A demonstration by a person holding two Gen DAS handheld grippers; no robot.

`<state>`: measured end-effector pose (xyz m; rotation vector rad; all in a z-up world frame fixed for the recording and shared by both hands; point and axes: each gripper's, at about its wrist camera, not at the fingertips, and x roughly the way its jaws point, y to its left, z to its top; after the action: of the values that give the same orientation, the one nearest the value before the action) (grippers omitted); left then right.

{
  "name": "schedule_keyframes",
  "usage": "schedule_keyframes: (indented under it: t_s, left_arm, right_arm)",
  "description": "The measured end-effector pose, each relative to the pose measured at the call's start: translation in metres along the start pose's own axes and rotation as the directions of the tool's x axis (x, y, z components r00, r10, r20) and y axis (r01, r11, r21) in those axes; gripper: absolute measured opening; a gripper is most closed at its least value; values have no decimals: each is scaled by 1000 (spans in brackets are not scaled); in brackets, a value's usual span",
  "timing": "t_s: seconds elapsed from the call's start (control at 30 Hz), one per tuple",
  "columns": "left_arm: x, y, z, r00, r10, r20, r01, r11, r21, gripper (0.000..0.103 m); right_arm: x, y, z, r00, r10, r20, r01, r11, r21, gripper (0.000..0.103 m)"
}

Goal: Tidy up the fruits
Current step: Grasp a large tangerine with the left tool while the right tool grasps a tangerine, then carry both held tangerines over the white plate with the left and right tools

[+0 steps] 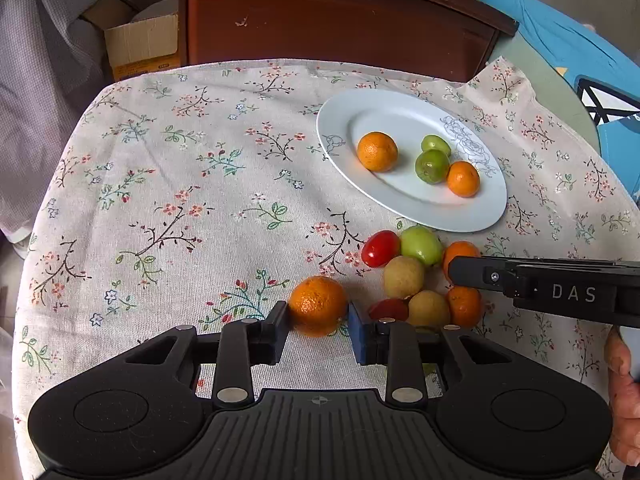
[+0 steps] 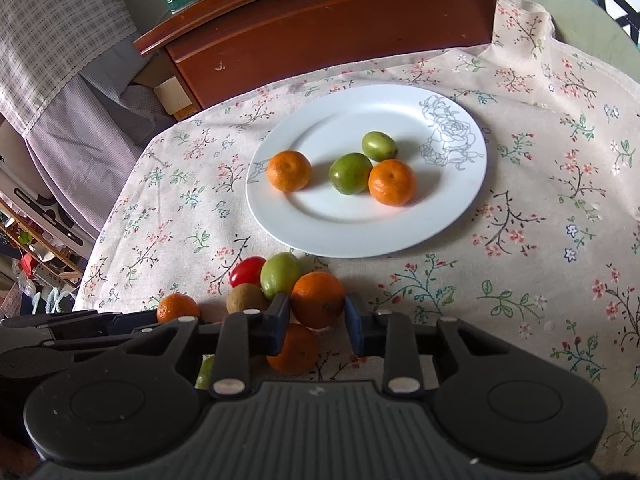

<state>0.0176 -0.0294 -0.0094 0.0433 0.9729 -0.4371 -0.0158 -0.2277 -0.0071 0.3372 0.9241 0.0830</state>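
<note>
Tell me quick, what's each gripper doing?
Left gripper: closed on an orange.
Right gripper: closed on another orange.

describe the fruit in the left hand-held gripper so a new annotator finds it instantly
Start at the white plate on the floral tablecloth, then drop to the fruit pile beside its near rim. Left of that pile, the left hand-held gripper brackets a mandarin, the only one set apart from the cluster.
</note>
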Motion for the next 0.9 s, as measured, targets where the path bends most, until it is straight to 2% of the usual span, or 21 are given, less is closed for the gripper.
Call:
schedule_keyframes:
  t_s: [0.13, 0.23, 0.43, 0.67, 0.9]
  left_arm:
    - [-6, 1, 3, 1000, -8, 28, 8, 1000, -18, 29]
    - [-17, -5, 11, 995, 31, 99, -33, 999, 23, 29]
    - [-36, -9, 34, 980, -11, 199, 7, 1000, 21, 29]
    - [-29, -13, 56, 976, -42, 215, 41, 999, 6, 29]
    - [-19, -18, 72, 972, -77, 223, 78, 997, 3, 29]
  right_arm:
    - [-4, 0, 2, 1000, 0, 10, 0, 1000, -4, 29]
    - [-13, 2, 7, 999, 15, 40, -15, 1000, 2, 29]
    - [-37, 7, 25, 990, 39, 132, -35, 999, -27, 29]
    - [-50, -1, 48, 979, 23, 203, -18, 999, -28, 29]
    - [-46, -9, 62, 973, 14, 228, -5, 999, -38, 29]
